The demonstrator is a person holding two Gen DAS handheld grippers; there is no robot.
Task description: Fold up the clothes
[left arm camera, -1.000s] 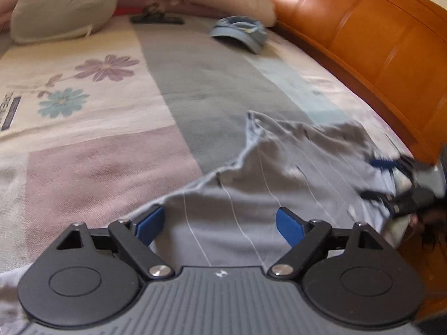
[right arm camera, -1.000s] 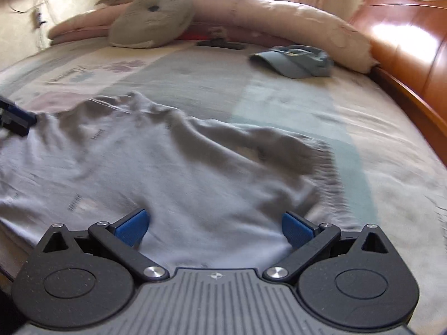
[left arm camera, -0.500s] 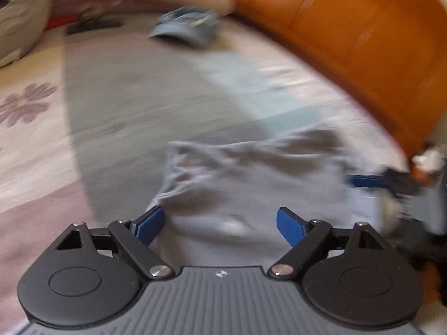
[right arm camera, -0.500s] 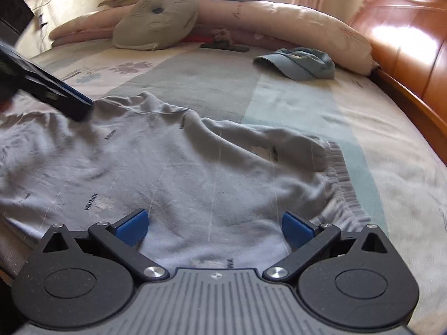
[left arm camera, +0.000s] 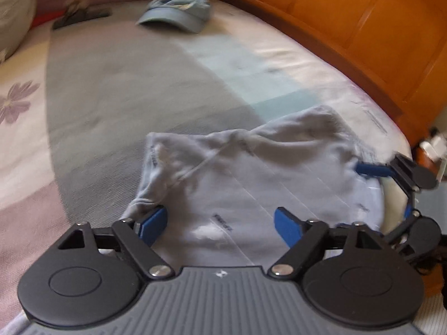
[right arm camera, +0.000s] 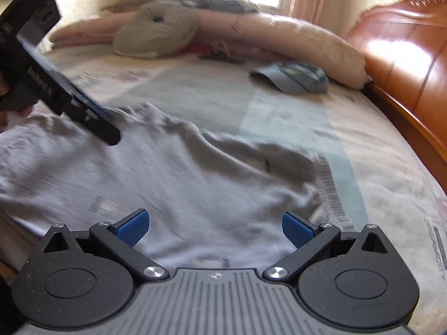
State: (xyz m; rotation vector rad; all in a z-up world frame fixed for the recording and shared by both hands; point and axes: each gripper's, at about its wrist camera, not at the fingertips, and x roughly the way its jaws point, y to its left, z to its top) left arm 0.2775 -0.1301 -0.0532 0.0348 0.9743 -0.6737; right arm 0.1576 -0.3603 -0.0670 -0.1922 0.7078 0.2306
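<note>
A light grey garment (left arm camera: 251, 173) with thin stripes and small print lies rumpled on the bed near its front edge. My left gripper (left arm camera: 220, 223) stands open over it, and a bunched fold of cloth touches its left finger (left arm camera: 152, 222). In the right wrist view the same garment (right arm camera: 195, 181) spreads under my right gripper (right arm camera: 213, 227), which is open with cloth below the pads. The left gripper (right arm camera: 109, 128) reaches in from the upper left, its tip at the garment's far edge. The right gripper (left arm camera: 391, 192) shows at the garment's right end, jaws apart.
A blue cap (right arm camera: 293, 76) lies further back on the patchwork bedspread (left arm camera: 111, 89). Pillows (right arm camera: 156, 33) and a long bolster line the far side. An orange wooden headboard (left arm camera: 377, 28) runs along the right. A dark clip-like object (right arm camera: 220, 54) rests near the pillows.
My left gripper has swung to the right across the garment, closer to the right gripper. The garment's left part now looks gathered inward. The right gripper has stayed in place.
</note>
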